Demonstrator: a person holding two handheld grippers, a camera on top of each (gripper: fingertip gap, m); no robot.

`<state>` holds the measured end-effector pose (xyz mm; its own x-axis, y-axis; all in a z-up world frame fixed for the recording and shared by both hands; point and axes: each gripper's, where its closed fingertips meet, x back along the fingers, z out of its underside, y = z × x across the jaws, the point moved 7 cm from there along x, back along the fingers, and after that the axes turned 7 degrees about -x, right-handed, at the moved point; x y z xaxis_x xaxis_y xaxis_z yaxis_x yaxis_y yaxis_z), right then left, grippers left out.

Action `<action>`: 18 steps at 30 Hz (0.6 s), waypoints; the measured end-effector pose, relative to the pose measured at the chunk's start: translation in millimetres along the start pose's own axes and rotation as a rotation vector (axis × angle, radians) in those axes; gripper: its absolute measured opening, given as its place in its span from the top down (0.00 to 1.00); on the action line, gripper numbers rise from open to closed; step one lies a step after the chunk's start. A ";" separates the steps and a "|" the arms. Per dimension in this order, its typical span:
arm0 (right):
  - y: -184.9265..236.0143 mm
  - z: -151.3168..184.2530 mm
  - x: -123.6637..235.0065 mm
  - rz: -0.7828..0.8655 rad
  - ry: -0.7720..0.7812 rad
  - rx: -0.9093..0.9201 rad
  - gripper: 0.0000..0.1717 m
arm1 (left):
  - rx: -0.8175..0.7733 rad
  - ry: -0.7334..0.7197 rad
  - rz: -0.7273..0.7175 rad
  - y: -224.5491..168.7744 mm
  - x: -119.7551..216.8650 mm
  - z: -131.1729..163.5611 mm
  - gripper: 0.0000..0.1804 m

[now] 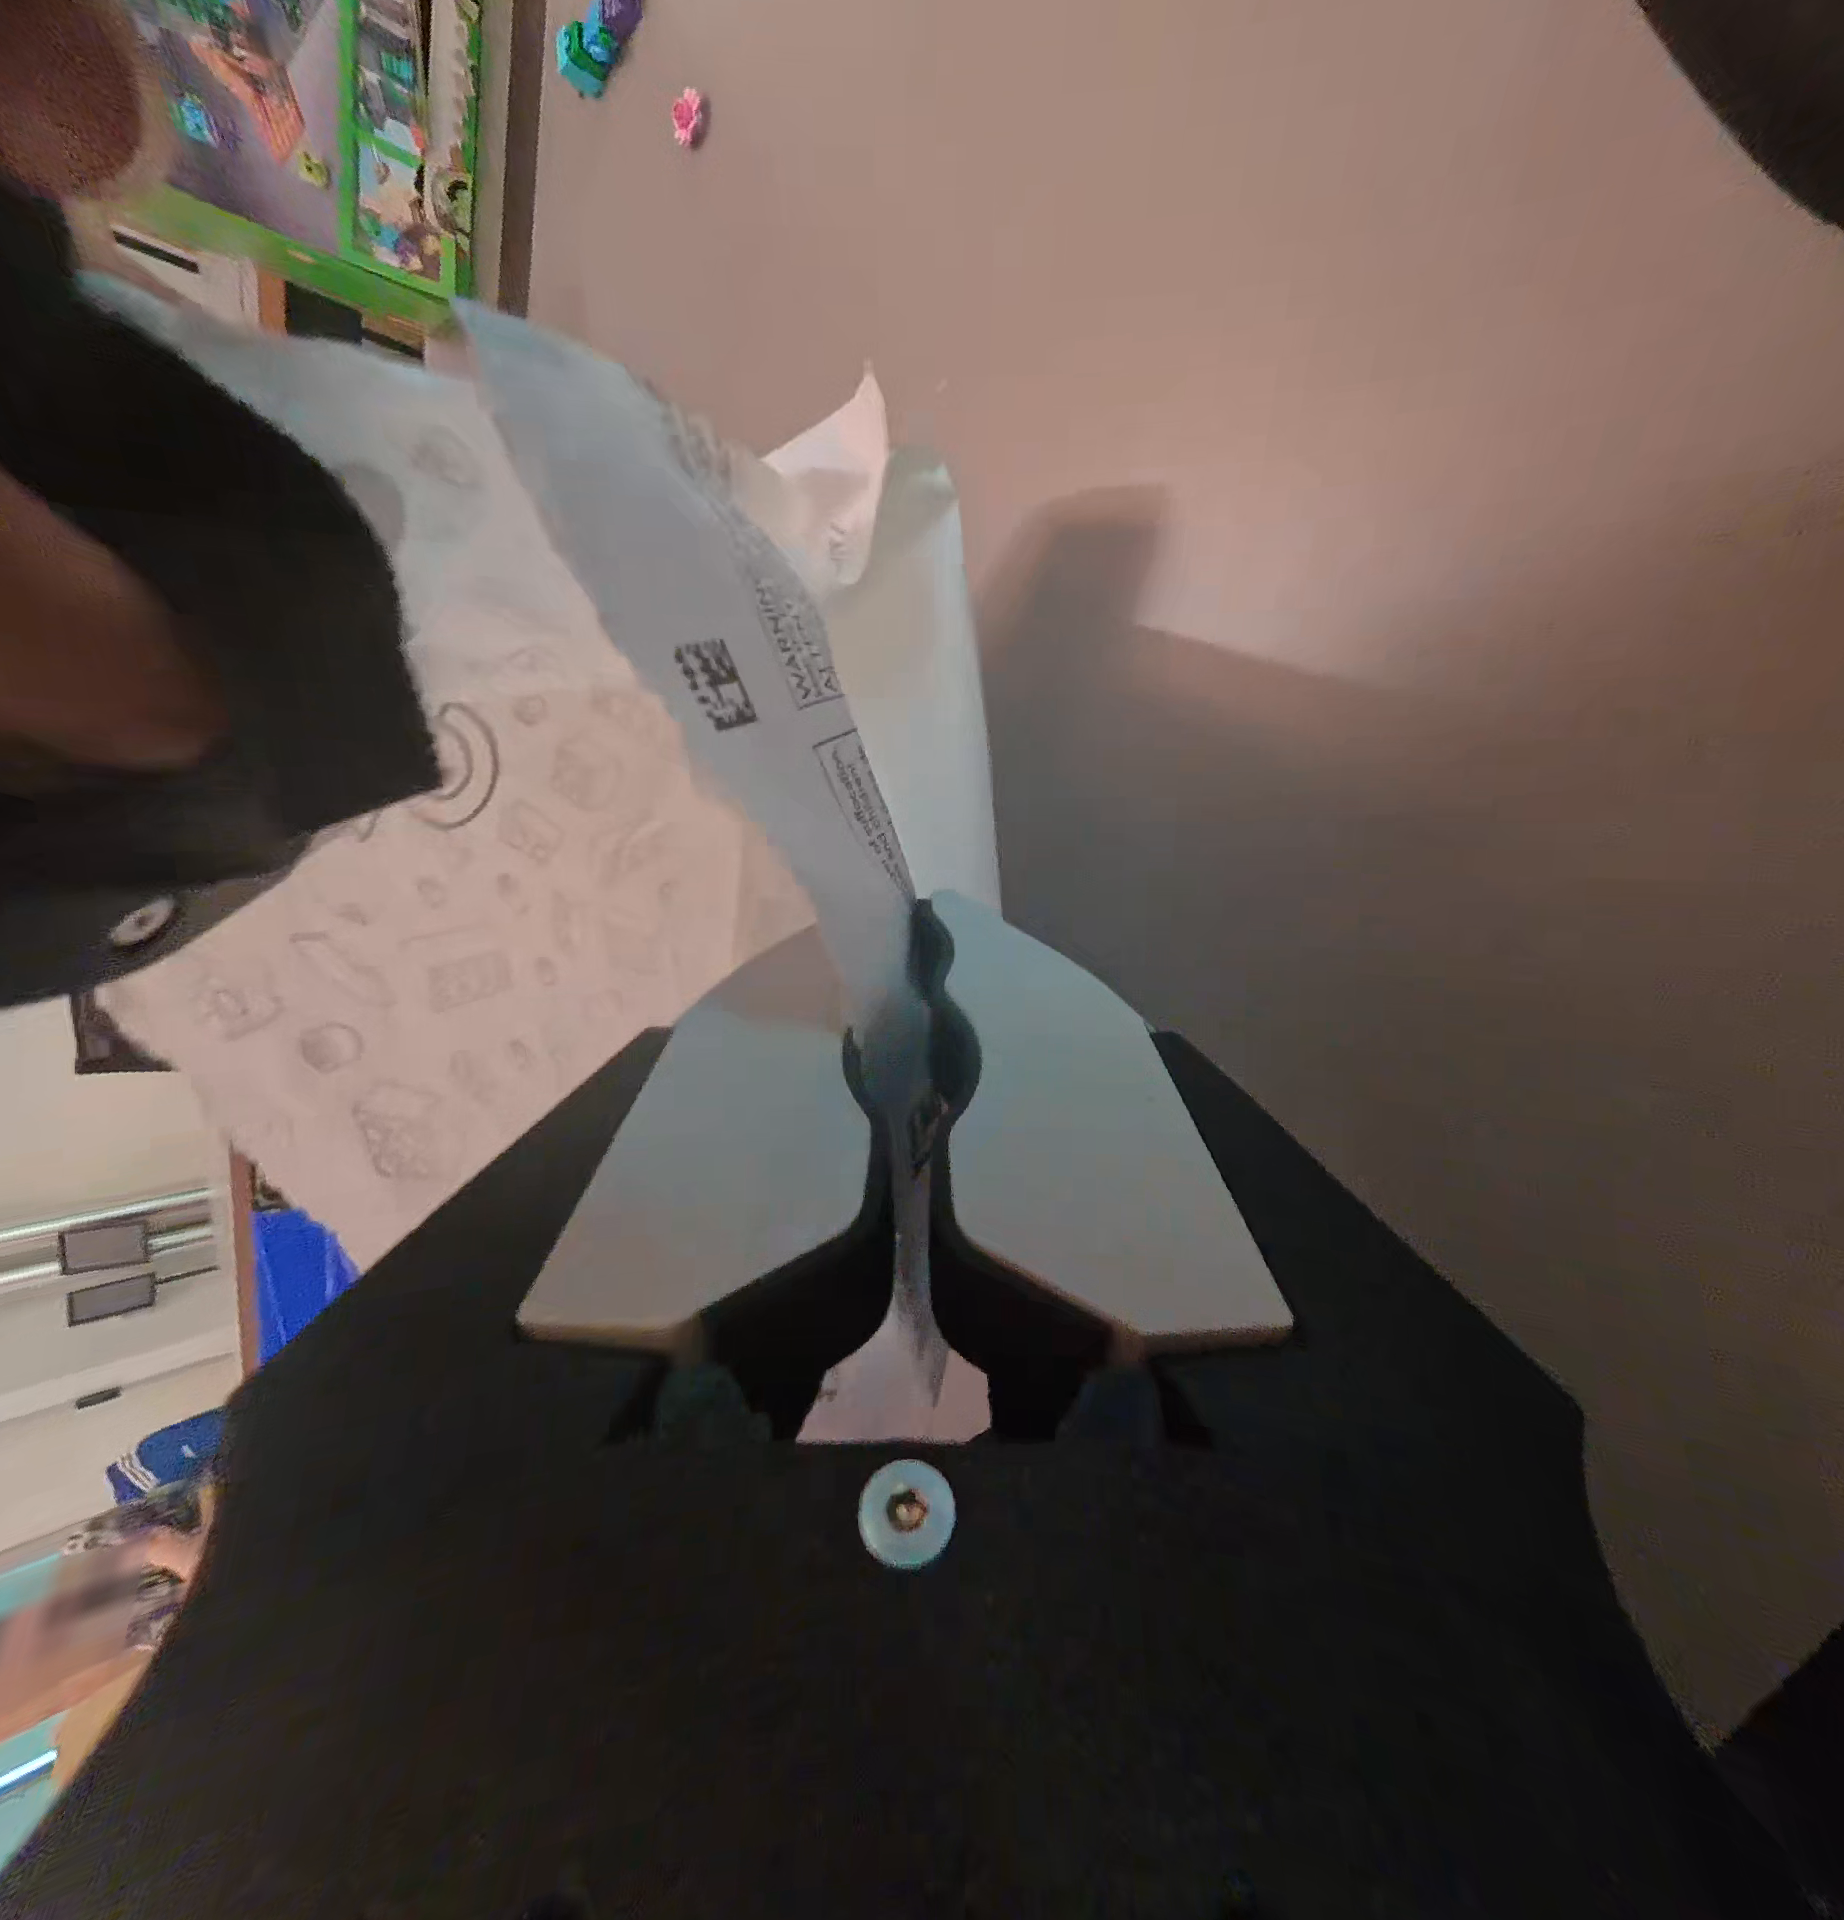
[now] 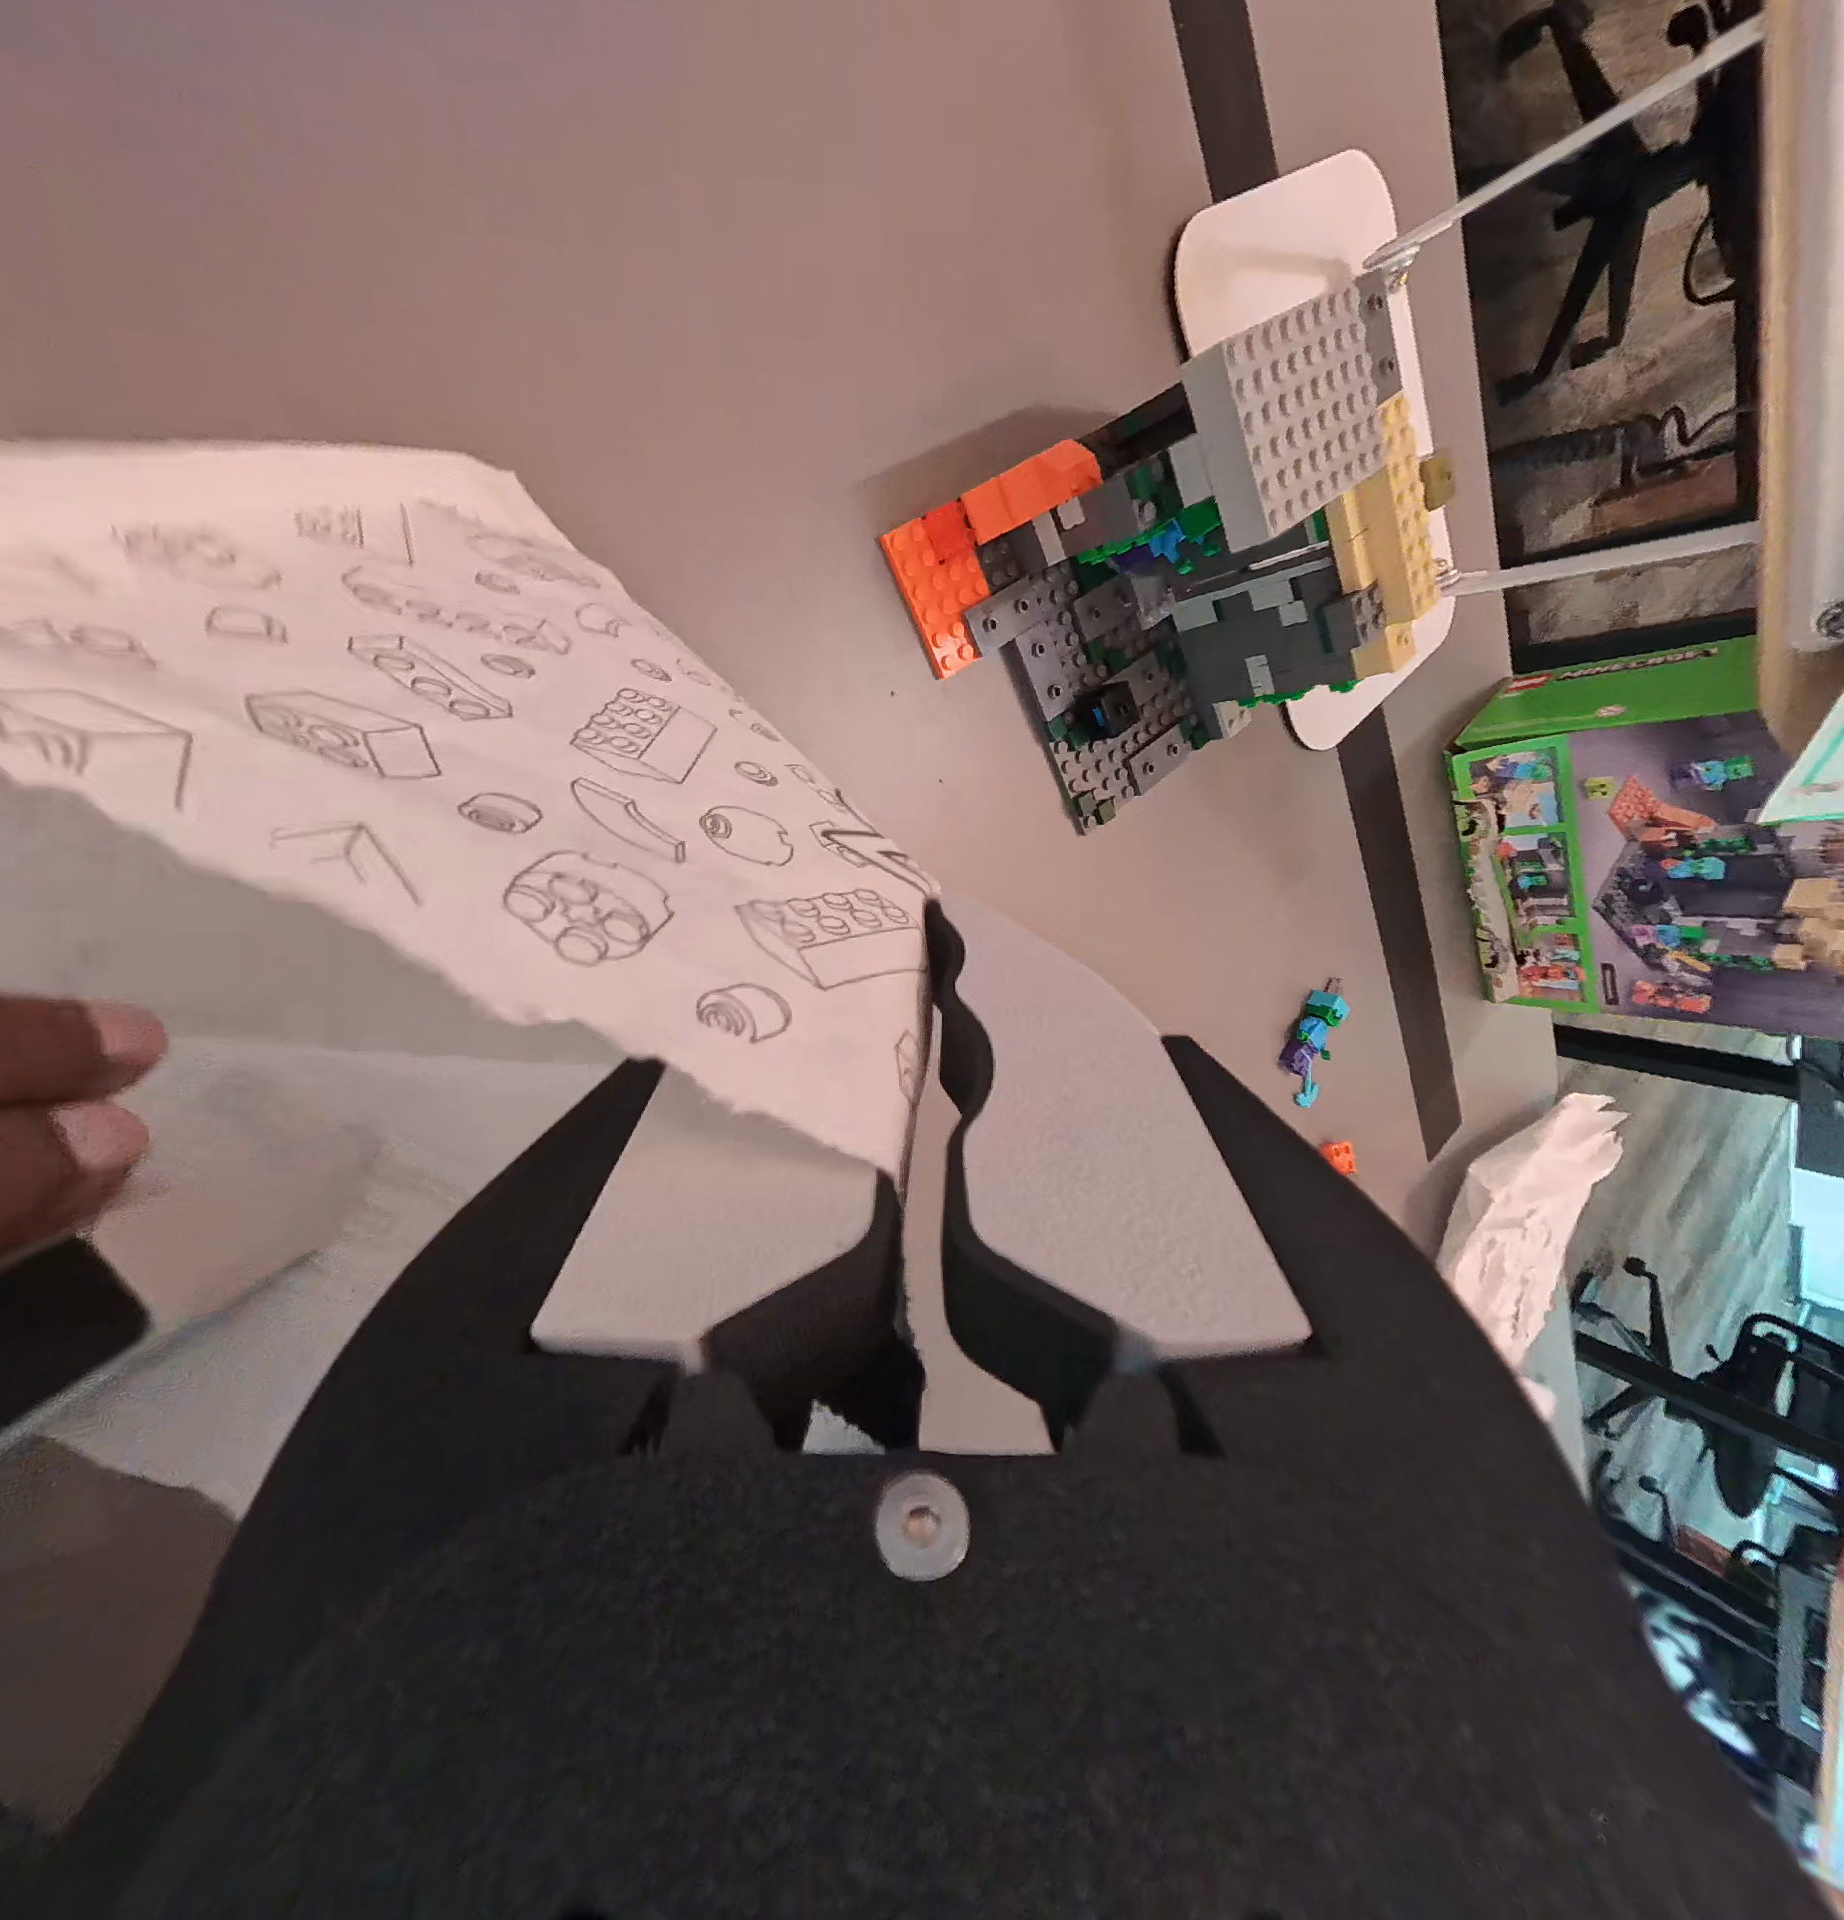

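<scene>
A white paper bag point(image 1: 689, 582), printed with grey outline drawings of bricks, is held up between both grippers above the table. My left gripper point(image 1: 923, 935) is shut on one edge of it, and the paper runs down between the pads. In the right wrist view my right gripper point(image 2: 933, 935) is shut on another part of the same bag point(image 2: 430, 727), whose lower edge is ragged. The right gripper point(image 1: 170, 623) also shows at the far left of the left wrist view. A hand point(image 2: 45, 1091) shows at the left edge of the right wrist view.
A grey, orange and tan brick model point(image 2: 1188, 582) stands partly on a white tray point(image 2: 1282, 239). A green toy box point(image 2: 1624, 852), a small figure point(image 2: 1313, 1039), a loose orange brick point(image 2: 1341, 1155) and crumpled white paper point(image 2: 1520, 1216) lie nearby on the grey table point(image 1: 1313, 416). The gap from one gripper's tips to the other's is roughly 11 cm.
</scene>
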<state>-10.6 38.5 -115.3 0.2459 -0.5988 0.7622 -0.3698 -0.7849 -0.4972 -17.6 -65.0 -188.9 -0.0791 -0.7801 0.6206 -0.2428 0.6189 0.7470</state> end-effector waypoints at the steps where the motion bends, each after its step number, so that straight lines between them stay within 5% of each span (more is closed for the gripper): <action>1: -0.4 3.0 -0.9 0.000 0.007 0.022 0.99 | -0.015 0.007 -0.001 2.0 0.8 1.4 0.99; 6: 4.2 23.4 -7.2 -0.046 0.151 0.077 0.81 | -0.098 0.062 -0.005 8.9 -1.0 8.7 1.00; 9: 6.9 29.5 -6.5 -0.092 0.183 0.049 0.79 | -0.105 0.063 0.000 10.3 -0.4 6.6 1.00; 14: -0.1 35.6 -7.2 -0.020 0.245 0.155 0.97 | -0.207 -0.011 0.042 -2.3 5.3 -1.7 1.00; 18: 8.5 26.2 -0.9 -0.069 0.205 0.291 1.00 | -0.313 -0.160 0.135 -15.9 19.8 -9.5 1.00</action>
<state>9.5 28.2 -131.1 0.0658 -0.5213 0.8508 -0.0811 -0.8527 -0.5161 -6.1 -89.5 -186.2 -0.2464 -0.6787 0.6919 0.0852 0.6960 0.7130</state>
